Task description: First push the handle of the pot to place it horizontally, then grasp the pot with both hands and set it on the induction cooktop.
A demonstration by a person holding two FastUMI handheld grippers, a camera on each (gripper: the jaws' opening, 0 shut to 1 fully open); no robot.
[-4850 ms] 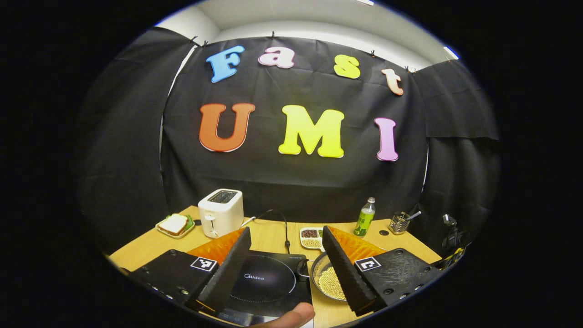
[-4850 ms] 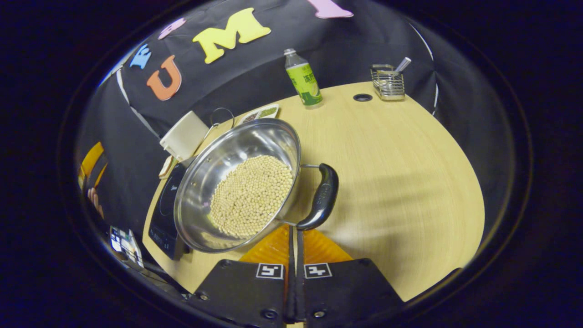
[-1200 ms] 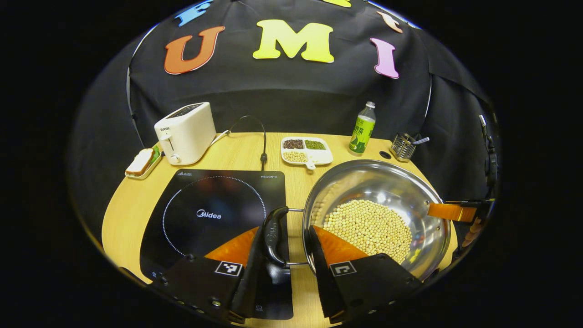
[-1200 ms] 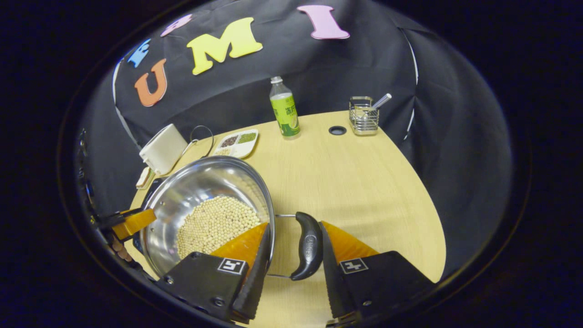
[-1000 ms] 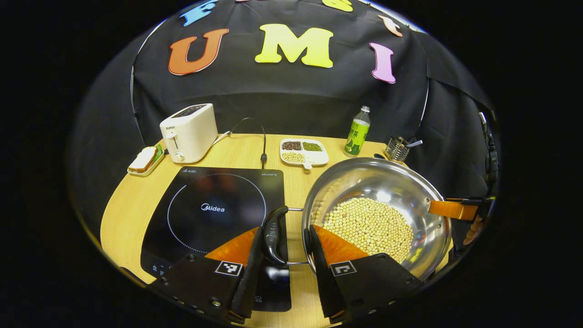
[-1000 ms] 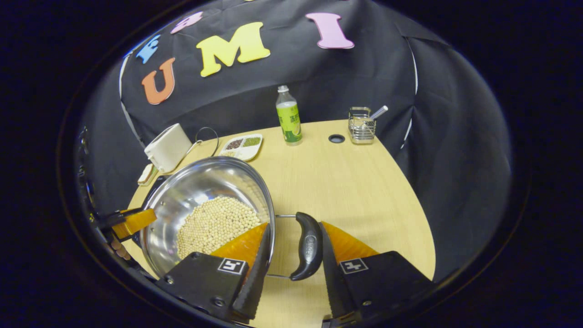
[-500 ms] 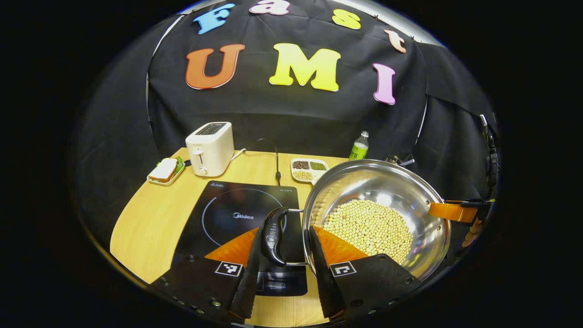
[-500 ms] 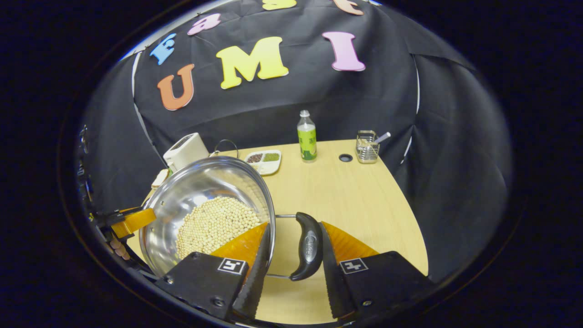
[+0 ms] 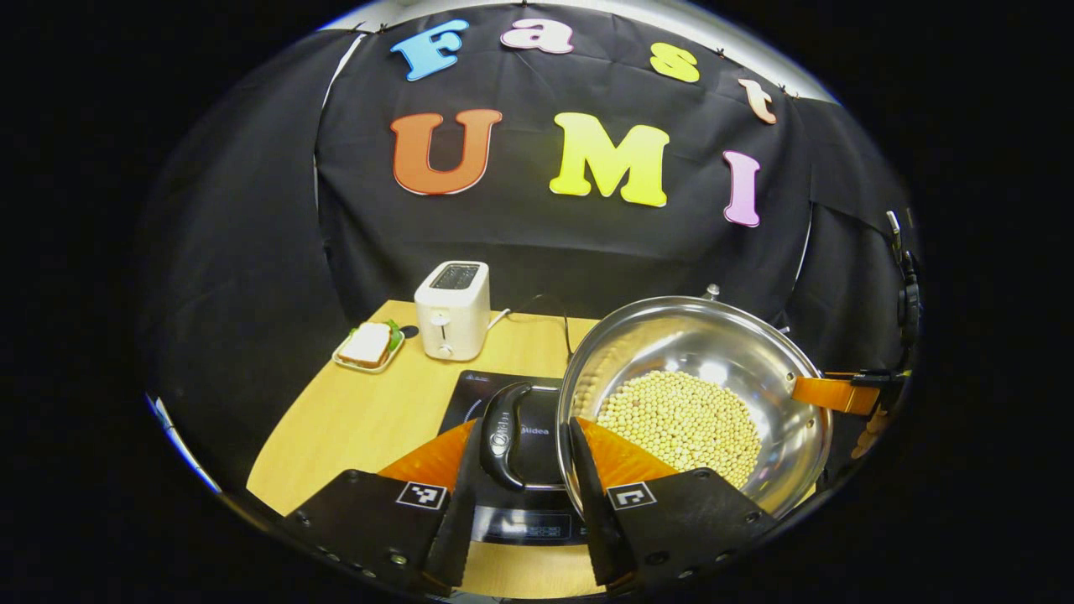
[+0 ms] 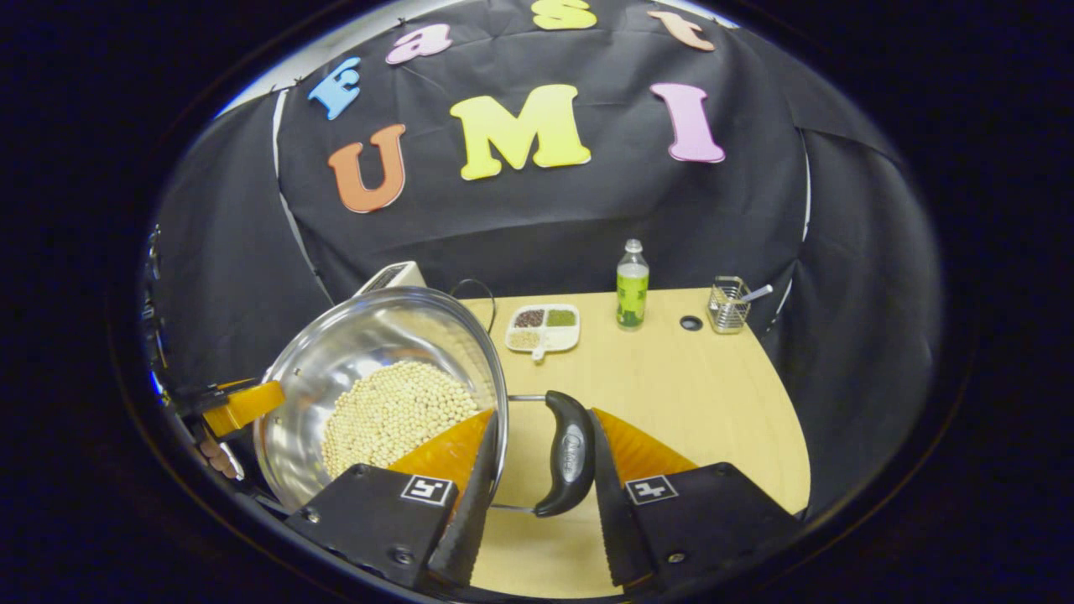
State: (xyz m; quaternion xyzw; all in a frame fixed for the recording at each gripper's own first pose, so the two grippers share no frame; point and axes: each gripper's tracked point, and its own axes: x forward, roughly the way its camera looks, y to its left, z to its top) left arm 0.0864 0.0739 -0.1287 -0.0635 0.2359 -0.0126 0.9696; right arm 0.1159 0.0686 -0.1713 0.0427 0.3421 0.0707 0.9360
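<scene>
The steel pot (image 9: 696, 335) with soybeans (image 9: 680, 419) hangs above the table, level, held from both sides. In the left gripper view my left gripper (image 9: 524, 424) is shut on the pot's black left handle (image 9: 502, 436), one finger outside the handle and the other inside the rim. The black induction cooktop (image 9: 474, 394) lies just below that handle, partly hidden by the pot. In the right gripper view my right gripper (image 10: 543, 415) is shut the same way on the right handle (image 10: 566, 453) of the pot (image 10: 369, 344). The opposite gripper shows at the pot's far rim in each view.
A white toaster (image 9: 453, 309) and a sandwich plate (image 9: 367, 346) stand behind the cooktop on the left. A divided bean tray (image 10: 544, 327), a green bottle (image 10: 631, 295) and a wire utensil rack (image 10: 728, 306) line the back of the wooden table (image 10: 671, 386).
Both grippers have lifted the pot off the table and carried it left, so its left side now hangs over the cooktop. The table looks lower and farther.
</scene>
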